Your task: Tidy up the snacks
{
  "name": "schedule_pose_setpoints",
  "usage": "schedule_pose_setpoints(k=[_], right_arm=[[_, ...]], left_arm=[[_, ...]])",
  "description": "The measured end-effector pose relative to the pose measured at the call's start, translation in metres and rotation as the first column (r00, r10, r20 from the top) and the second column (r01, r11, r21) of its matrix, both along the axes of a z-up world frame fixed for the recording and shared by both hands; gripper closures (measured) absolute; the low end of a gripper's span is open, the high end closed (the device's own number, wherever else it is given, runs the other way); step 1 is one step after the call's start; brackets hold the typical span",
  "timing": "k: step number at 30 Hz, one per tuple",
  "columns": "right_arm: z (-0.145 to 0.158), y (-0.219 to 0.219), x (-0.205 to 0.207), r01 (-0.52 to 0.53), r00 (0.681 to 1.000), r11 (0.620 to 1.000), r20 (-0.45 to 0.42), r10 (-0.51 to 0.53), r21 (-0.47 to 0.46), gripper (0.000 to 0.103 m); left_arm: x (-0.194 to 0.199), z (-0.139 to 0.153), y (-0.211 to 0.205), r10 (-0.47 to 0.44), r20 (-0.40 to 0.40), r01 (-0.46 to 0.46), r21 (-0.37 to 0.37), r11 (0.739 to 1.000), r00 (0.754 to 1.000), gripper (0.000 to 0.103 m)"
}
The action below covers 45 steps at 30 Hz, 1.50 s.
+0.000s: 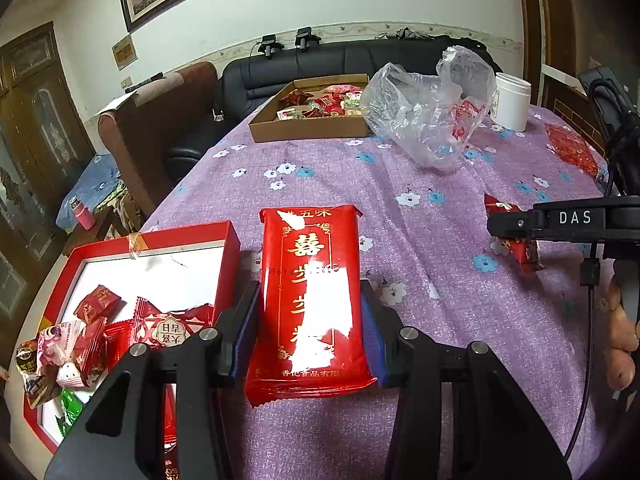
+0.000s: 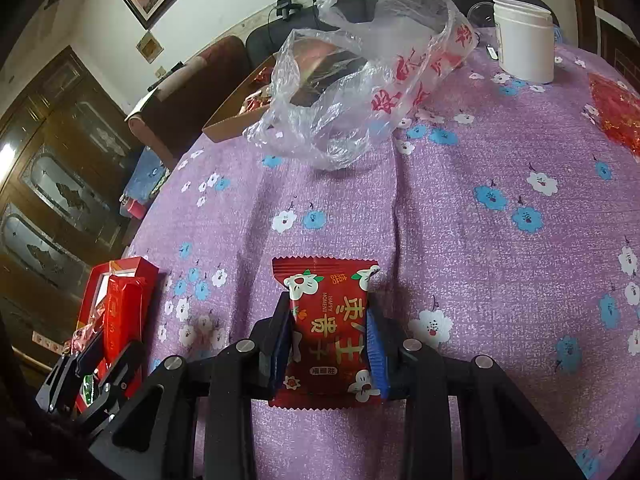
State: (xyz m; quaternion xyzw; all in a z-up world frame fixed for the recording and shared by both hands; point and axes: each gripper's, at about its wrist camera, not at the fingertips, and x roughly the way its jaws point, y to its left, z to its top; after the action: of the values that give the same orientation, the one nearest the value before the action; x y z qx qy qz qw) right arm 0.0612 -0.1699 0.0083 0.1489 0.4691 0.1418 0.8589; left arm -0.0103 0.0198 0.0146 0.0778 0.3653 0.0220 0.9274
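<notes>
I have two grippers at work and each is closed on one snack: my left gripper (image 1: 308, 312) pinches a long red packet (image 1: 310, 300) by its two long sides, pads pressed flat against it, and my right gripper (image 2: 330, 340) squeezes a small red sachet (image 2: 326, 328) printed with white flowers, narrow enough that the wrapper bulges between the pads. On the purple flowered tablecloth (image 1: 400, 240) I count one red box (image 1: 224, 248), one brown cardboard tray (image 1: 308, 130), one crumpled clear plastic bag (image 1: 428, 116) and one white tub (image 1: 512, 100). The left wrist view looks down into the red box just left of my fingers, where a heap of small wrapped snacks lies, red ones mostly, with one pink-and-white and one green; I cannot count them exactly. It also shows my right gripper from the side, its sachet (image 1: 516, 236) hanging clear above the cloth, and part of my right hand (image 1: 622, 340) behind it. The right wrist view shows none of the box's contents clearly, only its red edge (image 2: 120, 280) and my left gripper (image 2: 96, 364) beside it with the long packet seen edge-on (image 2: 122, 312). Both grippers tilt forward and downward over the table, left near the box, right well apart over open cloth.
</notes>
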Motion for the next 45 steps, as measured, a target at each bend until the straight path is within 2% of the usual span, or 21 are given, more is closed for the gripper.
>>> schedule_pose_setpoints(k=[45], right_arm=[[-0.0083, 0.0073, 0.0034, -0.012, 0.999, 0.999, -0.032, 0.011, -0.037, 0.069]], left_arm=[[0.0066, -0.0105, 0.0061, 0.015, -0.027, -0.015, -0.002, 1.0, 1.0, 0.059]])
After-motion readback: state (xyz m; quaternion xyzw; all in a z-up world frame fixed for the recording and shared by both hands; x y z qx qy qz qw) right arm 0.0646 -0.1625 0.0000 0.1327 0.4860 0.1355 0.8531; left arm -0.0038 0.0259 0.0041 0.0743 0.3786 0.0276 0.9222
